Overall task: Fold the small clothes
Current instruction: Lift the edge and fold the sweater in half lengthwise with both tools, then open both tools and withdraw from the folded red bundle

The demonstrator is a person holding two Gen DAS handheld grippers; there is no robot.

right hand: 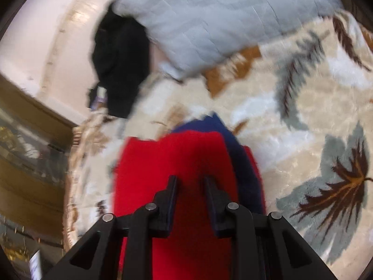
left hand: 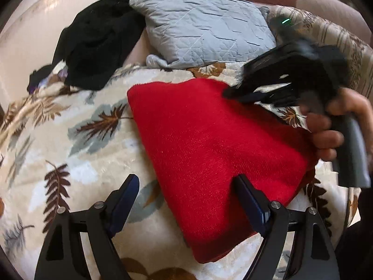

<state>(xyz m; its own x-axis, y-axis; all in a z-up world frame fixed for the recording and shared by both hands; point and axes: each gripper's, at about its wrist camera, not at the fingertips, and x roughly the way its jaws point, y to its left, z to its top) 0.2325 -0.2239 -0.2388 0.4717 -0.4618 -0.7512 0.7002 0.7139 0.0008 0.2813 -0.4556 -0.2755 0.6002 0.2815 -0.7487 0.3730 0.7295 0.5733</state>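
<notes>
Left gripper point(left hand: 186, 200): jaws wide, empty, one finger over the near edge of the red garment point(left hand: 209, 147), the other over the leaf-print blanket point(left hand: 70, 140).

Right gripper point(right hand: 190, 184): jaws narrow but gapped, nothing visibly pinched; red garment directly under and ahead of it, a blue layer point(right hand: 235, 149) showing at its right.

Beyond: grey pillow point(left hand: 200, 25), black clothing point(left hand: 98, 44).

Risk: motion blur suggests a fast right gripper; a snag could undo the fold.

Pose: right hand point(left hand: 331, 130) grips the handle, tool angled down over the garment's far corner.
</notes>
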